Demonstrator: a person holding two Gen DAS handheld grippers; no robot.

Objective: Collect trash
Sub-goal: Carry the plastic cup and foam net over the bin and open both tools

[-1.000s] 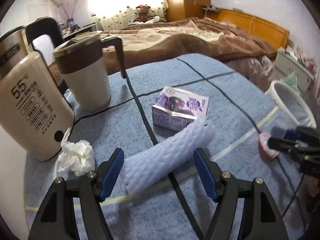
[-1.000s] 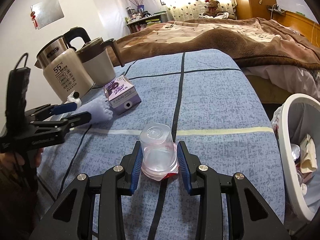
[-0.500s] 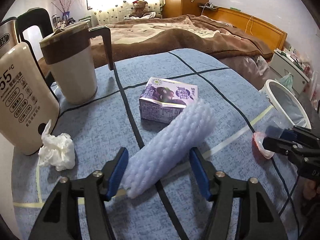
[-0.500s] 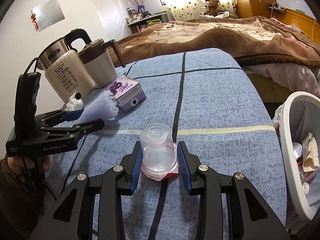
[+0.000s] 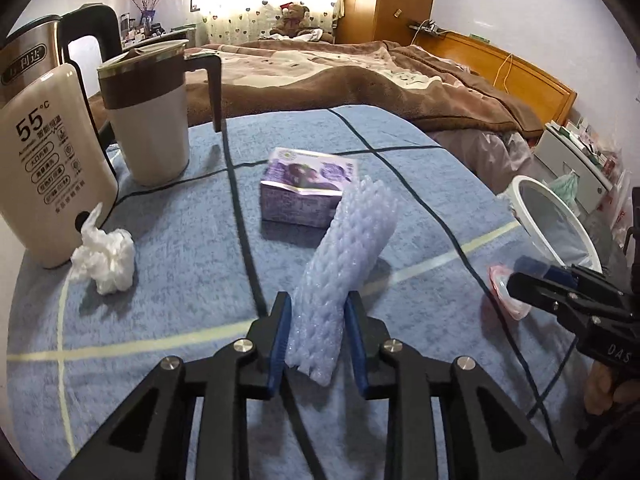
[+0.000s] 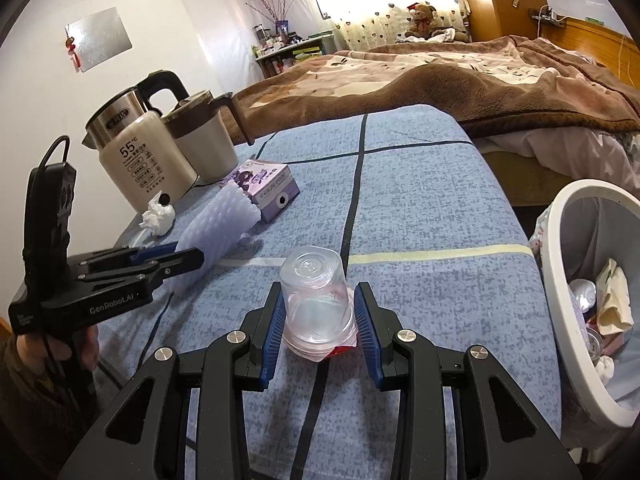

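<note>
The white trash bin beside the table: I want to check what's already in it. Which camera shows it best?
The right wrist view: the white plastic trash bin sits at its right edge with the opening facing the camera, crumpled paper and wrappers visible inside. The left wrist view catches the bin only small and distorted, its rim showing and the contents unreadable.

The kettle [image 5: 48,160] is cut off by the left wrist view's left edge. The bin [image 6: 592,304] runs past the right edge of the right wrist view (its far wall unseen). Print on the carton [image 5: 308,184] is too blurred to read.
</note>
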